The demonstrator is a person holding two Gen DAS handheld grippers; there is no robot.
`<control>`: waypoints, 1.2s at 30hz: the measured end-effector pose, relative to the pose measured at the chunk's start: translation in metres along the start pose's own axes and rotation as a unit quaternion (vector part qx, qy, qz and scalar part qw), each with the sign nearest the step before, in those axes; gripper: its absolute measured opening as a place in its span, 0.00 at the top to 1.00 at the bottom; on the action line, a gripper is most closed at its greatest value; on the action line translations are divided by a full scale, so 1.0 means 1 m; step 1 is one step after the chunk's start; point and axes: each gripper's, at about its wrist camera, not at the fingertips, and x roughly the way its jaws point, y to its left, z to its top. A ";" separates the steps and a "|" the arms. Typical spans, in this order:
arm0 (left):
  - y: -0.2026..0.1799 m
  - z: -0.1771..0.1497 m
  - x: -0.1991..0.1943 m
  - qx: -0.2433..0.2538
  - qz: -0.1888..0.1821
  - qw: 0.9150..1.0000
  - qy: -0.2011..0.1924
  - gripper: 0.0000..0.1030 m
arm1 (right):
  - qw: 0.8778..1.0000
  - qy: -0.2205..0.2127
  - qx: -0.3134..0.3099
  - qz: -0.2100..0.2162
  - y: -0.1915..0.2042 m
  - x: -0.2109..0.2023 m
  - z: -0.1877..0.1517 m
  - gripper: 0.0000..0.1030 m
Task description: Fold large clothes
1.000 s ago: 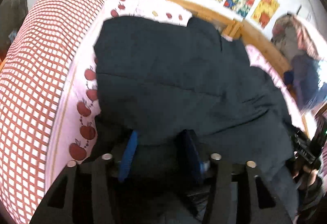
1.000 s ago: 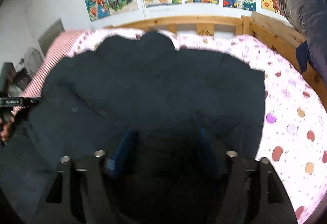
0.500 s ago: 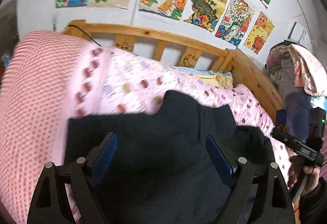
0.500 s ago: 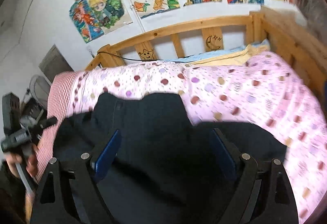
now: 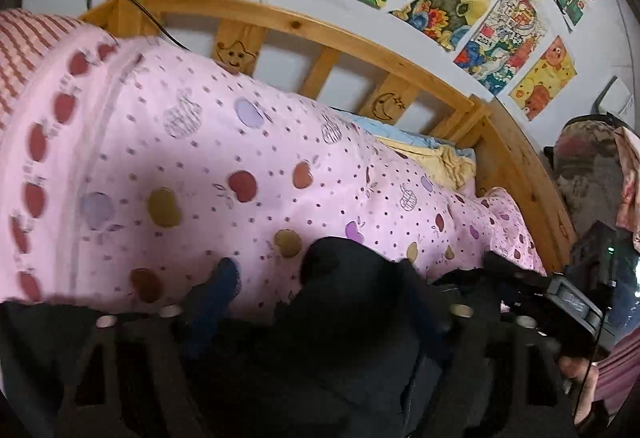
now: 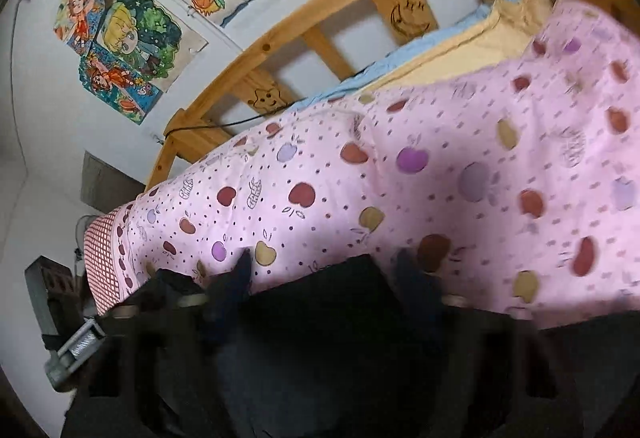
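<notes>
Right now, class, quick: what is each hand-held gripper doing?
Left hand-held gripper: open, fingers apart, dark garment bunched between them, not clamped.
Right hand-held gripper: open, dark garment between its fingers, not clamped.

A: Left gripper (image 5: 320, 278)?
B: Jaws spread wide, both blue fingers (image 5: 218, 288) pointing forward and slightly down. The right-side finger is mostly hidden, only its edge shows.
A: Right gripper (image 6: 324, 262)?
B: Same: jaws wide apart, blue fingers (image 6: 236, 284) level and aimed forward. The view is rolled, so this wrist is tilted.
A: Do they see each other?
B: Yes. The left view has the right gripper's body at its far right with a hand (image 5: 578, 370) wrapped round the grip. The right view has the left unit low at its left edge, blurred, hand not discernible.
A: Spacing?
B: Side by side, close.
</notes>
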 end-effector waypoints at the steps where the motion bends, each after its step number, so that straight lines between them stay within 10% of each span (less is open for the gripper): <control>1: -0.002 0.000 0.003 0.002 -0.005 1.000 0.004 0.57 | 1.000 0.000 0.001 -0.003 0.001 0.004 -0.003 0.56; 6: -0.008 -0.005 -0.008 0.020 -0.013 1.000 -0.004 0.84 | 0.999 -0.021 -0.034 -0.002 0.013 -0.017 -0.010 0.79; 13: -0.025 -0.019 -0.074 0.048 -0.030 0.997 -0.053 0.91 | 0.991 -0.069 -0.117 -0.015 0.043 -0.091 -0.027 0.93; 26: -0.036 -0.099 -0.153 0.127 -0.014 0.990 -0.057 0.92 | 0.968 -0.081 -0.227 -0.075 0.024 -0.190 -0.093 0.97; 36: -0.016 -0.138 -0.112 0.131 0.036 0.991 -0.015 0.93 | 0.973 -0.060 -0.199 -0.102 -0.012 -0.149 -0.120 0.97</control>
